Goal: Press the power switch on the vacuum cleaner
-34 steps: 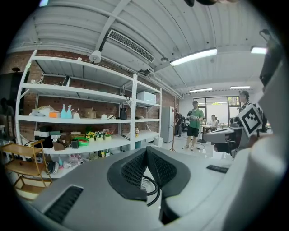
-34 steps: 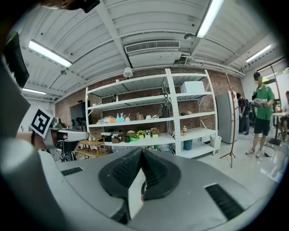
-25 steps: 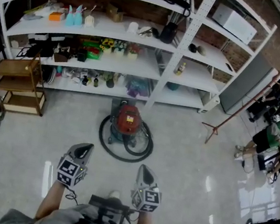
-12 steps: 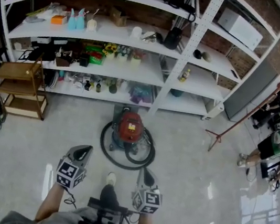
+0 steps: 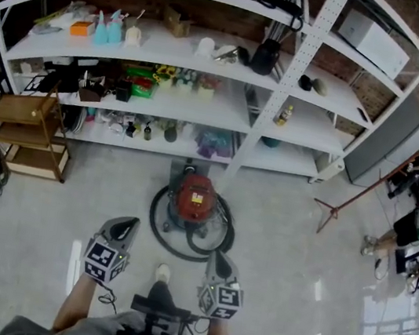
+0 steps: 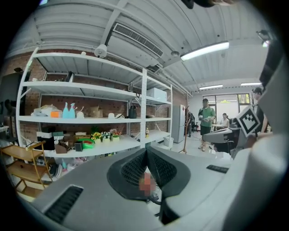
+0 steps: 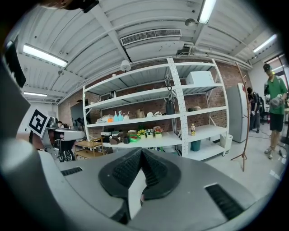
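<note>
My left claw and right claw are clenched, empty; the vacuum lies ahead between them, I'd say nearer the right.

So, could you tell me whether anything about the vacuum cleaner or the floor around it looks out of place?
Nothing stands out. The red vacuum cleaner sits on the floor in front of the shelves, with its black hose coiled loosely around it. No spill or damage shows from the head view.

The vacuum cleaner is red on top, its hose black. My left gripper and right gripper are grey, with black-and-white square markers. The shelving is white, against a red-brown brick wall.
</note>
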Demonstrator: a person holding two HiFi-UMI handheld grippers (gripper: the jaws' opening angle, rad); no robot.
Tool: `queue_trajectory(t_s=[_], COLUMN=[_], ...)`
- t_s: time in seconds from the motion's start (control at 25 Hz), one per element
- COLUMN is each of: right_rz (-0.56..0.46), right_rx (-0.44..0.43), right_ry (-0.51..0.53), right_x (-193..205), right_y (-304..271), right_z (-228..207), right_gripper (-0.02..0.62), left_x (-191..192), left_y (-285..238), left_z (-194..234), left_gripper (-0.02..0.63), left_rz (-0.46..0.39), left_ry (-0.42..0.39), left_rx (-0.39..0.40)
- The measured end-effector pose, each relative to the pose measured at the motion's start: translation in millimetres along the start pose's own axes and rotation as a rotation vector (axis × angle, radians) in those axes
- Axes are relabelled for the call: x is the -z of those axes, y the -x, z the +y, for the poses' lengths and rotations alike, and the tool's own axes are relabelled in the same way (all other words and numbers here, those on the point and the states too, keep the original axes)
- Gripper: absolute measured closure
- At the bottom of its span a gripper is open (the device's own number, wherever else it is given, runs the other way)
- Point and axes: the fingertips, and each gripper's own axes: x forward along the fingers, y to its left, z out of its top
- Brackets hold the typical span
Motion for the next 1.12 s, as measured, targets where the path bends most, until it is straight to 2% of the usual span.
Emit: queue_trajectory(t_s=[0.68, 1.12], right_rz=[0.078, 0.086], right_rx=[-0.036, -0.053], right_ry=[-0.039, -0.044], right_x=[-20.0, -38.2], right_y=[-126.3, -193.9], right_z=[-50.8, -93.5], right_gripper=[0.583, 0.583], left_x=[-7.6, -29.3], left_y=[-129.9, -205.1], left_z=[49.7, 72.6], left_gripper=[0.598, 0.598], left_rz=[0.073, 0.074], left_ry=[0.035, 0.036], left_rx=[-0.001, -0.013])
